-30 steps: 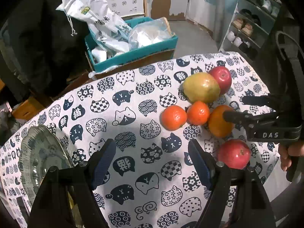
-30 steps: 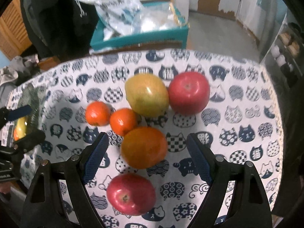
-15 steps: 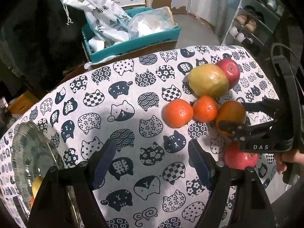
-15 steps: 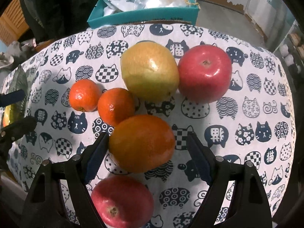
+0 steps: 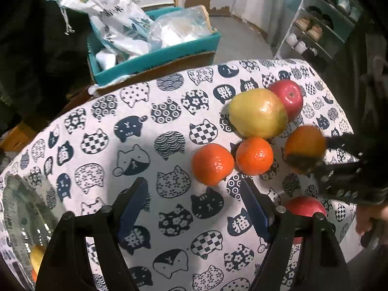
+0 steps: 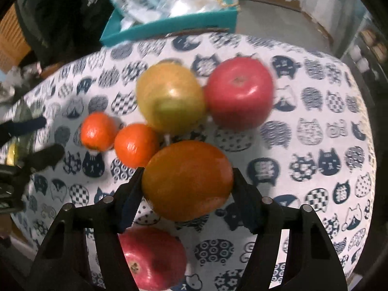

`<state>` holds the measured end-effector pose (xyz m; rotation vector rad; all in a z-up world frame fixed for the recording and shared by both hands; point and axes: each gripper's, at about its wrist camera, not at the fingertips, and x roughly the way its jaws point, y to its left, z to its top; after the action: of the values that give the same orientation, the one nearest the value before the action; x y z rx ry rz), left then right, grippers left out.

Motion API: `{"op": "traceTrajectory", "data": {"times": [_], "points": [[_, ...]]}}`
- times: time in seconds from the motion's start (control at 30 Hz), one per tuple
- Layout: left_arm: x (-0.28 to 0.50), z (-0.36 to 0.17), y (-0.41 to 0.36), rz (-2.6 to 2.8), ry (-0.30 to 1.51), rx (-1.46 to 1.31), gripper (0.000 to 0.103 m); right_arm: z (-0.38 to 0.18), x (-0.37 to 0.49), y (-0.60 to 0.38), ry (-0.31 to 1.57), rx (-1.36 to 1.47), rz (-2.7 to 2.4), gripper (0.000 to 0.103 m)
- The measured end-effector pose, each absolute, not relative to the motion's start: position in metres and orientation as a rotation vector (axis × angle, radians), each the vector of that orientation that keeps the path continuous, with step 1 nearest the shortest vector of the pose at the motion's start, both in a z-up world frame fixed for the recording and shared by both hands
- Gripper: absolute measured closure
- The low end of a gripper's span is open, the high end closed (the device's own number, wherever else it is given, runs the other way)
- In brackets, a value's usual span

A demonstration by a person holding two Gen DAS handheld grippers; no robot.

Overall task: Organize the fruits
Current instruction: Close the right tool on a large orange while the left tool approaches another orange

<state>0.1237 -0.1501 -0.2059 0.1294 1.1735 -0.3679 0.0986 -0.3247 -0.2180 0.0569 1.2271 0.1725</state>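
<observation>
Right gripper (image 6: 186, 181) jaws just closed onto big orange (image 6: 186, 179) at its widest pt, firm, smooth, prob heavy-ish, may roll; left gripper (image 5: 194, 208) open, empty

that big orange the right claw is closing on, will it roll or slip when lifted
The big orange is round and smooth-skinned, so it could probably slip if gripped off-centre. The right claw has just been closing, and its pads now sit on opposite sides at the widest part, which should hold. It looks firm, likely not crushable. A small orange touches it and may roll when it lifts.
</observation>
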Motion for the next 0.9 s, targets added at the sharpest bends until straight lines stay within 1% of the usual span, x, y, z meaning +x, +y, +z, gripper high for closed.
{"op": "traceTrajectory", "data": {"times": [0.17, 0.67, 0.7, 0.77, 0.83, 0.87, 0.9], "points": [[0.129, -0.218, -0.158, -0.37, 1.196, 0.141, 0.023, -0.208, 0.096, -0.346, 1.193, 0.091, 0.12, 0.034], [0.145, -0.243, -0.177, -0.374, 1.231, 0.171, 0.023, -0.217, 0.095, -0.367, 1.216, 0.147, 0.095, 0.034], [0.146, -0.245, -0.177, -0.375, 1.233, 0.174, 0.024, -0.217, 0.094, -0.368, 1.217, 0.149, 0.094, 0.034], [0.147, -0.248, -0.177, -0.38, 1.238, 0.169, 0.031, -0.217, 0.094, -0.369, 1.217, 0.151, 0.093, 0.034], [0.148, -0.25, -0.177, -0.389, 1.242, 0.161, 0.041, -0.218, 0.094, -0.37, 1.218, 0.152, 0.093, 0.034], [0.148, -0.25, -0.179, -0.403, 1.245, 0.154, 0.044, -0.217, 0.093, -0.37, 1.217, 0.151, 0.092, 0.034], [0.148, -0.251, -0.179, -0.41, 1.246, 0.152, 0.05, -0.217, 0.093, -0.37, 1.217, 0.151, 0.092, 0.034]]}}
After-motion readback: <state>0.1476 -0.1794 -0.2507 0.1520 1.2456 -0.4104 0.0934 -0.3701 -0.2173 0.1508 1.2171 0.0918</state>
